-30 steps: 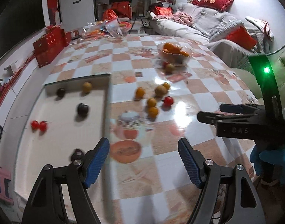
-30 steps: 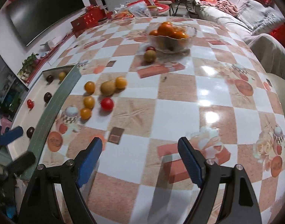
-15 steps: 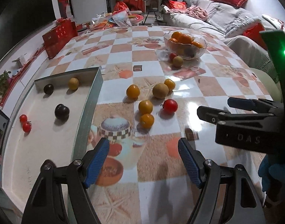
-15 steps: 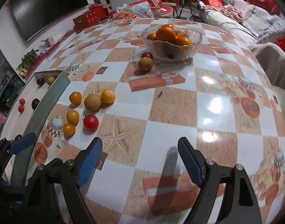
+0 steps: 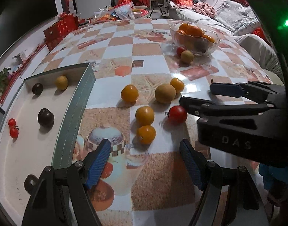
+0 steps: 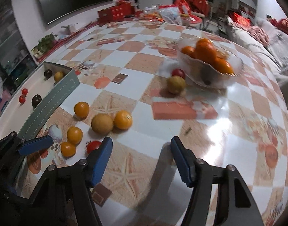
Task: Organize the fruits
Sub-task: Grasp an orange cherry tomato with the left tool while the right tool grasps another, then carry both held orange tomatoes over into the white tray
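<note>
The left gripper (image 5: 144, 162) hangs over the checked tablecloth (image 5: 147, 50) with its blue pads wide apart and nothing between them; the nearest orange-yellow fruit (image 5: 146, 134) lies just beyond its tips. The right gripper (image 6: 141, 159) is closing its jaws over bare cloth, also with nothing between them, and in the left wrist view its near finger tip sits just beside the red tomato (image 5: 177, 114); whether it touches cannot be told. Around that tomato lies a loose group: a second orange-yellow fruit (image 5: 144, 115) just left of it, a third (image 5: 129, 93) farther left, a brownish round fruit (image 5: 165, 93) beyond, and a small orange one (image 5: 177, 85) touching the brown fruit on its far right. To the left stands a tray (image 5: 74, 111) with a grey-green rim, holding two dark plums (image 5: 45, 117), a yellow fruit (image 5: 61, 82) at the far end, two small red cherry tomatoes (image 5: 13, 129) at the left edge, and another dark fruit (image 5: 30, 183) near the front. Far to the right a glass bowl (image 5: 211, 46) holds oranges (image 5: 193, 31), with a red tomato (image 5: 180, 50) and a yellowish fruit (image 5: 187, 56) just beside its near left wall. A blue-gloved hand (image 5: 272, 177) shows behind the right gripper.
</note>
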The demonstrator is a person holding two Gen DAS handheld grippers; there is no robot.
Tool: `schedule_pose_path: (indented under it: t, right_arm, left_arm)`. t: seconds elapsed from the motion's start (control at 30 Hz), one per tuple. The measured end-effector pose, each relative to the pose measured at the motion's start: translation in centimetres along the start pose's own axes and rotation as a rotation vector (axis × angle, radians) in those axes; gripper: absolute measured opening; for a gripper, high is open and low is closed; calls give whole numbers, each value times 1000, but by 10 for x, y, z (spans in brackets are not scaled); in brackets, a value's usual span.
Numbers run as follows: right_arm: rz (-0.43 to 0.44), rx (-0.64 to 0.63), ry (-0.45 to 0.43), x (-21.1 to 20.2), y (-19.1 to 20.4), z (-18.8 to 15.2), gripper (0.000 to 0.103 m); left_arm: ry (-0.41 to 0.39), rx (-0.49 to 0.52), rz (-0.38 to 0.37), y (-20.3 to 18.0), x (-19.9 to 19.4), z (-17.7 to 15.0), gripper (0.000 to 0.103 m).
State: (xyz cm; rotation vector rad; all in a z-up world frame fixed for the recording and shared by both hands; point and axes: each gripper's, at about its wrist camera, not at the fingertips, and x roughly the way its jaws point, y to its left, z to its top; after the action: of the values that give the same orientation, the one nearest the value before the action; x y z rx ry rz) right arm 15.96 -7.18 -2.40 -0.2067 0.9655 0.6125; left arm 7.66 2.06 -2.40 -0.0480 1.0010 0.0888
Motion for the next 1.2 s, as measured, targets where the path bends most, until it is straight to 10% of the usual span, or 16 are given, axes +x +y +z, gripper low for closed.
schedule_pose_path:
  t: [0.23,0.4,0.73,1.2]
  right_arm:
    - [42,-60,-18,9,10,11,60]
    - [47,-76,-30,13,16,15,23]
    - [52,6,-35,2,6,4,23]
    - [86,97,-17,-24,6,-22,23]
  left_arm:
    - [-17,-9,-8,5,3,5,68]
    - [-26,-19,-8,7,4,8,55]
    - [-44,-34,-40,11,1,7,28]
    - [-38,-65,-117,24,-25,-12,28]
